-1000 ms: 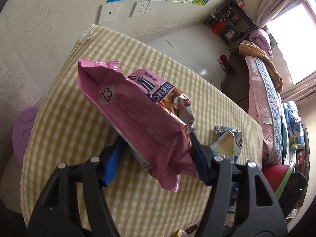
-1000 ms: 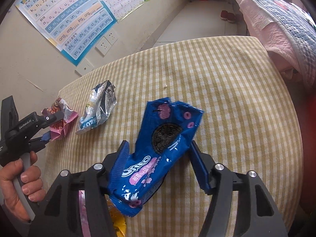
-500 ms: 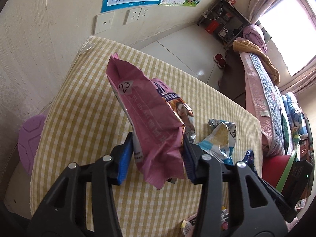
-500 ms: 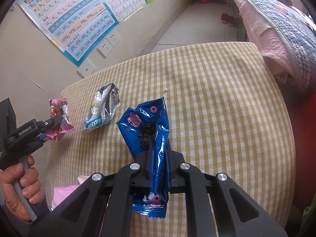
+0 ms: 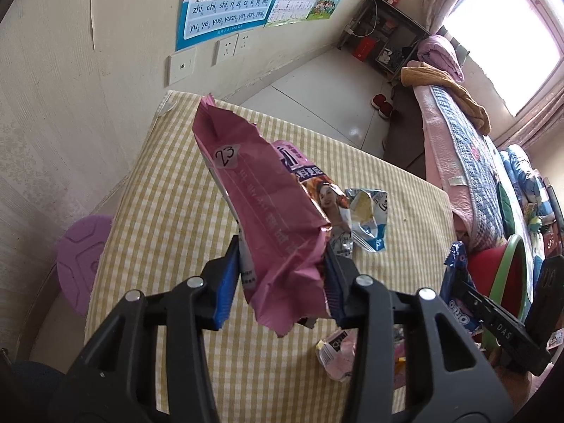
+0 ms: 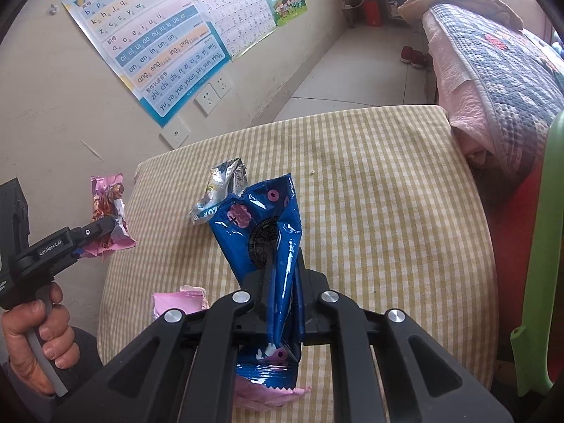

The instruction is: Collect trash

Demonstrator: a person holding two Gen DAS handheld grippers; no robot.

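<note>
In the left wrist view, the left gripper [image 5: 278, 282] has its blue-padded jaws pressed against the two sides of a pink snack bag [image 5: 268, 218], gripping it near its lower end. The bag stands nearly upright above the checked tablecloth [image 5: 169, 218], its long axis running from the jaws up and away toward the wall, the crimped top leaning slightly left. A white sticker marked 23 shows on its back face. Beyond the bag, a crumpled silver wrapper [image 5: 368, 222] lies on the tablecloth. Just right of the left gripper, a small crumpled pink-and-white wrapper [image 5: 335, 356] sits on the tablecloth. At the right edge, past the tablecloth's side, part of the right gripper [image 5: 461, 282] appears with a sliver of blue Oreo packet [image 5: 458, 289]; this view does not show how that packet is held. A purple stool [image 5: 83, 261] stands left of the tablecloth.

The right wrist view shows what is hidden there: the right gripper [image 6: 282, 282] has its jaws squeezed together on the Oreo packet [image 6: 264, 232], pinching it into a fold. The packet's long axis points forward over the tablecloth [image 6: 387, 211], its wider top fanning out and its bottom seam hanging below the jaws. The silver wrapper [image 6: 222, 187] lies just beyond the packet's top. Left of the tablecloth's edge, the left gripper [image 6: 105, 236] holds the pink bag [image 6: 107, 218] in the air, printed face showing. A flat pink wrapper [image 6: 178, 303] lies on the tablecloth, left of the right gripper.
</note>
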